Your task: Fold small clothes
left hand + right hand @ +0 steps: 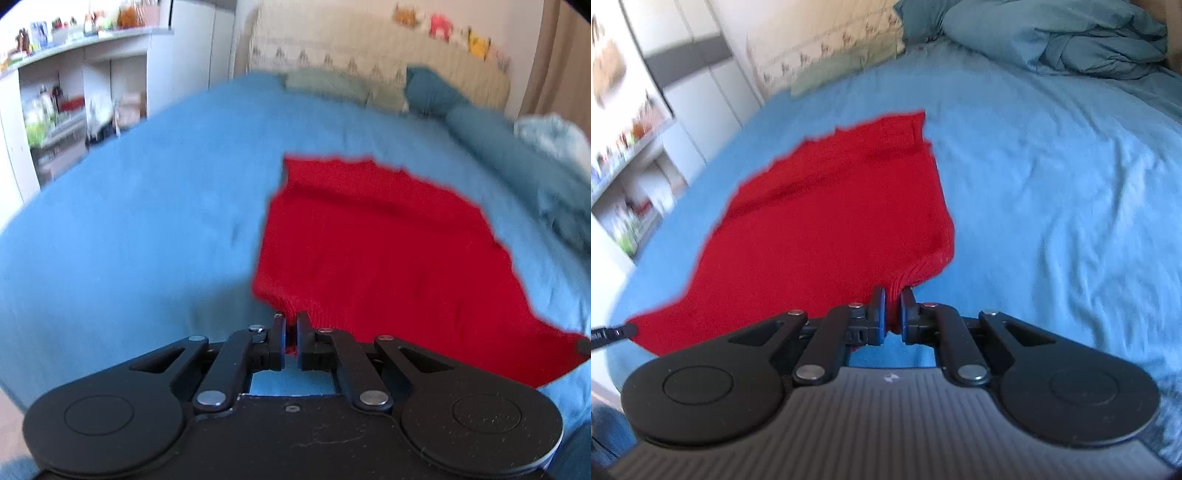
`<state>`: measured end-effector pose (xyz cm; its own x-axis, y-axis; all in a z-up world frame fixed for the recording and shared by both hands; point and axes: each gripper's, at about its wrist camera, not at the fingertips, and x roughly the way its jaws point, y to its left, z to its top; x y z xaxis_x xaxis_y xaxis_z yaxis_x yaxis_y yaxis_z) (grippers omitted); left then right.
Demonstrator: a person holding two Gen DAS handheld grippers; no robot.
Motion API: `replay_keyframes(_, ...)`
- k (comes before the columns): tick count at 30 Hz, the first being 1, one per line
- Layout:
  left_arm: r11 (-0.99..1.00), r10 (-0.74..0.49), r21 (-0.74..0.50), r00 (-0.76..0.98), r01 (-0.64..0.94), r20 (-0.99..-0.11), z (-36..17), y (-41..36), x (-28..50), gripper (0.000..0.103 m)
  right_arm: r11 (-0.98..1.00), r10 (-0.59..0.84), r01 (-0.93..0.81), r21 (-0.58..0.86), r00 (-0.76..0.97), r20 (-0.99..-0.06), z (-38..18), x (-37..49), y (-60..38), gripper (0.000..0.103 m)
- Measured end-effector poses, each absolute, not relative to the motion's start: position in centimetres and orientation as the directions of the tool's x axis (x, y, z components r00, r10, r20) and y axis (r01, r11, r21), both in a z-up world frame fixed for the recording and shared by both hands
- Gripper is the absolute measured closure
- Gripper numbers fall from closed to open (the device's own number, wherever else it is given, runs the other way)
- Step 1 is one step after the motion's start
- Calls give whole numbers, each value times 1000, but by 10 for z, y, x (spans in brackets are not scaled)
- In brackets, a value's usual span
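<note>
Left gripper point(291, 319) pinches one near corner of the red knit sweater point(376, 251), right gripper point(893, 295) clamps the other; the rest lies on the blue bedsheet point(1052, 177). No readable labels anywhere.

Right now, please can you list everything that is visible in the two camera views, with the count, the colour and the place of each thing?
red knitted garment: one, red, spread on the bed, near corners lifted by both grippers.
bed sheet: one, blue, covers the whole bed under the garment.
pillows: at least two, dark blue and pale green, at the head of the bed.
bunched duvet: one, blue-grey, far right part of the bed.
shelf unit: one, white, with small blurred items, left of the bed.
left hand-held gripper: one, black, shut on the garment's near left corner.
right hand-held gripper: one, black with blue pads, shut on the garment's near right corner.
</note>
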<state>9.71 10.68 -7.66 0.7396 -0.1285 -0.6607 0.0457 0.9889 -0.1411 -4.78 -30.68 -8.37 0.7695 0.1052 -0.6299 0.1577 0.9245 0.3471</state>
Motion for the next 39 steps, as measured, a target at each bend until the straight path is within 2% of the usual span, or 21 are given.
replay_keyframes(7, 979, -172, -187, 826, 82, -537, -2, 105, 173, 99, 894, 138, 127, 430, 834, -534, -10, 20, -333, 80)
replay_keyframes(14, 981, -140, -184, 876, 61, -461, 30, 83, 303, 100, 889, 119, 127, 440, 863, -491, 35, 146, -355, 80)
replay_keyframes(18, 984, -93, -176, 866, 6, -492, 6, 65, 391, 100, 911, 75, 153, 384, 852, -518, 28, 239, -361, 80)
replay_keyframes(22, 981, -35, -175, 826, -78, -563, -51, 50, 471, 100, 927, 46, 173, 333, 828, -559, -16, 325, -357, 80)
replay_keyframes(27, 982, 2, -149, 785, -120, -619, -113, 40, 518, 100, 937, -6, 216, 274, 794, -608, -80, 397, -356, 80)
replay_keyframes(30, 977, 3, -165, 776, -138, -630, -130, 42, 532, 100, 947, -13, 207, 248, 792, -610, -98, 416, -354, 80)
replay_keyframes(32, 978, 4, -159, 773, -135, -635, -134, 42, 537, 97, 958, -29, 198, 208, 787, -616, -105, 425, -350, 77)
replay_keyframes(33, 977, 2, -163, 777, -135, -630, -134, 42, 536, 91, 964, -35, 188, 189, 791, -611, -107, 426, -348, 74)
replay_keyframes(34, 976, 1, -169, 784, -136, -621, -132, 44, 532, 61, 967, -42, 185, 178, 798, -601, -107, 424, -346, 56)
replay_keyframes(35, 976, -1, -172, 791, -132, -612, -129, 42, 527, 42, 967, -44, 182, 177, 806, -590, -105, 421, -346, 39)
replay_keyframes(36, 979, 1, -164, 807, -121, -591, -123, 38, 517, 15, 965, -47, 186, 184, 816, -576, -102, 417, -346, 16)
replay_keyframes(37, 983, 4, -149, 828, -105, -561, -117, 37, 507, 6, 965, -47, 180, 190, 834, -550, -98, 410, -347, 4)
replay_keyframes(39, 996, -5, -82, 860, -43, -511, -106, 31, 484, 4, 973, -53, 161, 168, 855, -516, -89, 390, -337, 1)
